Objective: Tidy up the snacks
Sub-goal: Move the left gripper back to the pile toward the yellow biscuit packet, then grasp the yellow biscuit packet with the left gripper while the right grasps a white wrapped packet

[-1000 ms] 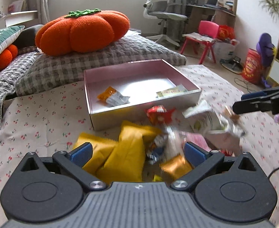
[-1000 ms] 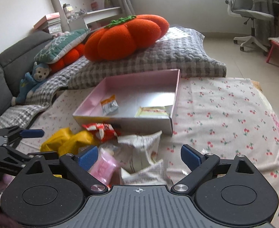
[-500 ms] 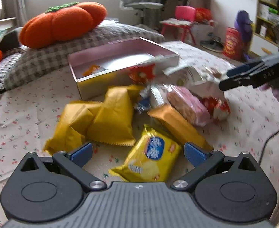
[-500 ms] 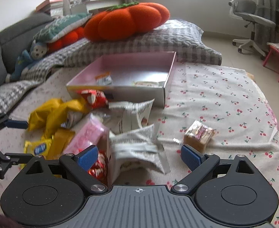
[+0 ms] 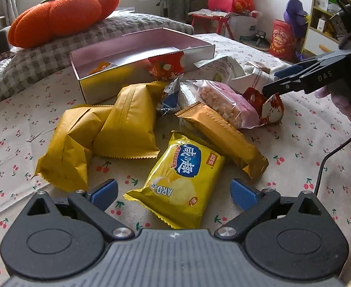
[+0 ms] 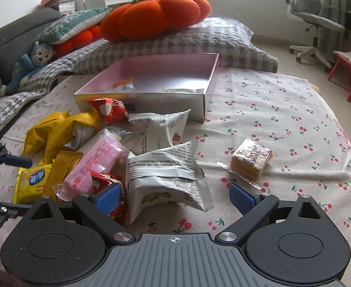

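Left wrist view: a wide pink cardboard box (image 5: 137, 47), nearly bare, is seen behind the snack pile on the bed. The left tongs (image 5: 173, 192), now lower than before, are spread over a yellow chip bag (image 5: 182, 179); closing is needed next. The right tongs (image 6: 175, 195) are spread around a white printed packet (image 6: 166, 179).

left wrist: low, close | right wrist: low | shared: snack pile (image 5: 175, 119), box (image 6: 151, 88)
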Demonstrator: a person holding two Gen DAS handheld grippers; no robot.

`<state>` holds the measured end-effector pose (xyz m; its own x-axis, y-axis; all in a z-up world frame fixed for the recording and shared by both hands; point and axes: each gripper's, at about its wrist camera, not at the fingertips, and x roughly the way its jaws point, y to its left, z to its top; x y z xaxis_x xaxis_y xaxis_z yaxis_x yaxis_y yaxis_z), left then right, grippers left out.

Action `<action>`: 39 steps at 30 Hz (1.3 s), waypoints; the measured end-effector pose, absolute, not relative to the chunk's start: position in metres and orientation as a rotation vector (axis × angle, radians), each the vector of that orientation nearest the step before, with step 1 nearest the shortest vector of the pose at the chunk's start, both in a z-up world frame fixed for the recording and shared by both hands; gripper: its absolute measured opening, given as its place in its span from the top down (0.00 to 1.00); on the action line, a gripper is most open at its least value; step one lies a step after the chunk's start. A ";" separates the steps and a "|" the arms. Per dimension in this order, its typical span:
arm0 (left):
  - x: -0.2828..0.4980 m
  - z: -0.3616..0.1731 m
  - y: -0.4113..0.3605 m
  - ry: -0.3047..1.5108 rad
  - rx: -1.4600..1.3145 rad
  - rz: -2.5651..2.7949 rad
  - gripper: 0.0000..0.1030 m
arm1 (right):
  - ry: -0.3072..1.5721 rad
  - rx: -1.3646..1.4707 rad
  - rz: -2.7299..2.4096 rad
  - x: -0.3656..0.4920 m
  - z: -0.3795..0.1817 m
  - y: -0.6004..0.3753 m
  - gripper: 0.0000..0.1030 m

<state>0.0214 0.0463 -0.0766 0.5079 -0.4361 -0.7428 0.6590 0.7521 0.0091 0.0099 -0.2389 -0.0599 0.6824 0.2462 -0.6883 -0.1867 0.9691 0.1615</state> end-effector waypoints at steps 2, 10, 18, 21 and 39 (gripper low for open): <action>0.023 -0.079 0.046 0.800 0.302 -0.677 0.05 | 0.781 0.082 0.231 0.012 -0.061 -0.240 0.05; 0.023 -0.079 0.041 0.795 0.288 -0.683 0.16 | 0.782 0.079 0.222 0.019 -0.064 -0.237 0.05; 0.025 -0.076 0.044 0.806 0.272 -0.681 0.28 | 0.777 0.069 0.221 0.021 -0.065 -0.233 0.05; 0.024 -0.075 0.043 0.805 0.278 -0.693 0.33 | 0.767 0.064 0.227 0.021 -0.064 -0.232 0.07; 0.019 -0.066 0.037 0.804 0.304 -0.734 0.57 | 0.742 0.028 0.287 0.015 -0.055 -0.223 0.39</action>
<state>0.0190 0.0371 -0.0655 0.4677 -0.4775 -0.7438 0.6970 0.7167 -0.0219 0.0155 -0.2230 -0.0550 0.7001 0.2676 -0.6620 -0.2476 0.9606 0.1264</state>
